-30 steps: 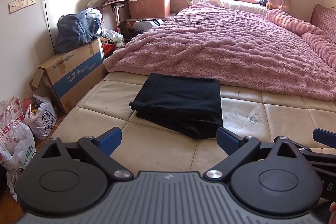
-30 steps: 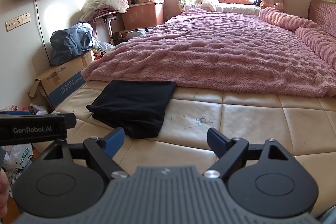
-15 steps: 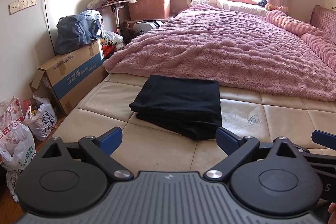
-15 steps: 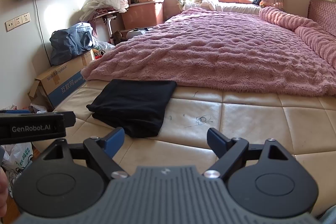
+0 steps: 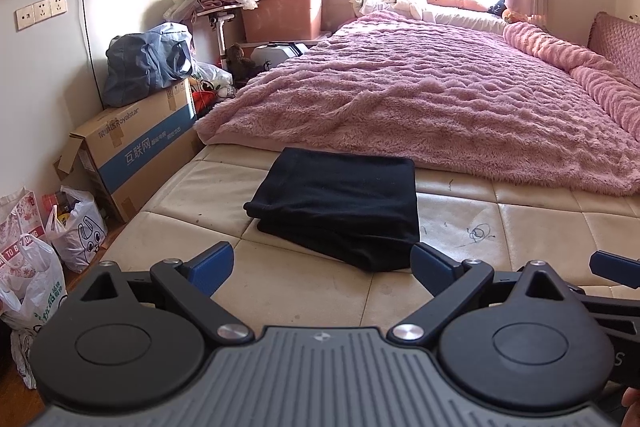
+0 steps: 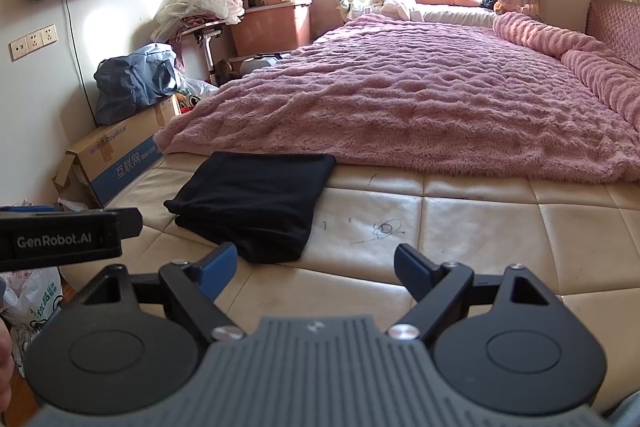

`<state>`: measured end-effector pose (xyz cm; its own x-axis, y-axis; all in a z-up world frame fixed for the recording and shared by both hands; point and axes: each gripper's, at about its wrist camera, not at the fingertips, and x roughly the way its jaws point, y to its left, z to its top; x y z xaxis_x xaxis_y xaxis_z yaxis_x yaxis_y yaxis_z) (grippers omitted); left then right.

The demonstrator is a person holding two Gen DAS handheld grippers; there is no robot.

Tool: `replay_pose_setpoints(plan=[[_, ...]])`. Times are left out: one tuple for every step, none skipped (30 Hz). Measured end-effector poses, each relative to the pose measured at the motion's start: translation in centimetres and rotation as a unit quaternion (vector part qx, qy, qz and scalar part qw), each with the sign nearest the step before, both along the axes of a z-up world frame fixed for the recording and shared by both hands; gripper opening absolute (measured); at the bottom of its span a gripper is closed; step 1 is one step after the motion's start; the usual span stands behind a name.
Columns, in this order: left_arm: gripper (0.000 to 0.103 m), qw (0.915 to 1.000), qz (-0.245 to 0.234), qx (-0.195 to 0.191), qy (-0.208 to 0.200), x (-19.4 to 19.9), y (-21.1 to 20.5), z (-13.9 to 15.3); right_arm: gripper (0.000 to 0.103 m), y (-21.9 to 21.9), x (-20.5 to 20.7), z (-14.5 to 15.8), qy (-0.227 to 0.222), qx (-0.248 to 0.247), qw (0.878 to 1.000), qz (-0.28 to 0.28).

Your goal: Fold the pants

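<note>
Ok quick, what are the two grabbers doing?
Left gripper: open, holding nothing.
Right gripper: open, holding nothing.
Pants lie folded, untouched.

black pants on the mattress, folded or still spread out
Folded. The black pants lie as a compact rectangle on the cream mattress, with stacked layers showing along the near left edge. Both grippers are open and off them.
</note>
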<state>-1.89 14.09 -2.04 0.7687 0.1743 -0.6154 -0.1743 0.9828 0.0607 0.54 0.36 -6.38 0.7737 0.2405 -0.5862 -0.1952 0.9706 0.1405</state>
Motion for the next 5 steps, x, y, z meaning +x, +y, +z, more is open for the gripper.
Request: replay_pose_setpoints(plan=[[0.103,1.0,0.001,0.0,0.0,0.01,0.0,0.0,0.082,0.03,0.02,-0.01,0.001,0.0,1.0,0.0],[0.103,1.0,0.001,0.001,-0.001,0.02,-0.01,0.03,0.082,0.02,0.05,-0.01,0.002,0.0,1.0,-0.001],[0.103,1.0,0.0,0.001,-0.002,-0.03,-0.01,0.03,0.082,0.02,0.08,-0.03,0.002,0.001,1.0,-0.001],[0.103,1.0,0.0,0.002,-0.002,0.04,-0.05,0.06,0.082,0.03,0.1,-0.02,0.003,0.001,1.0,-0.001],[0.103,1.0,0.0,0.003,-0.003,0.04,-0.02,0.08,0.082,0.02,0.12,0.01,0.003,0.001,1.0,-0.001]])
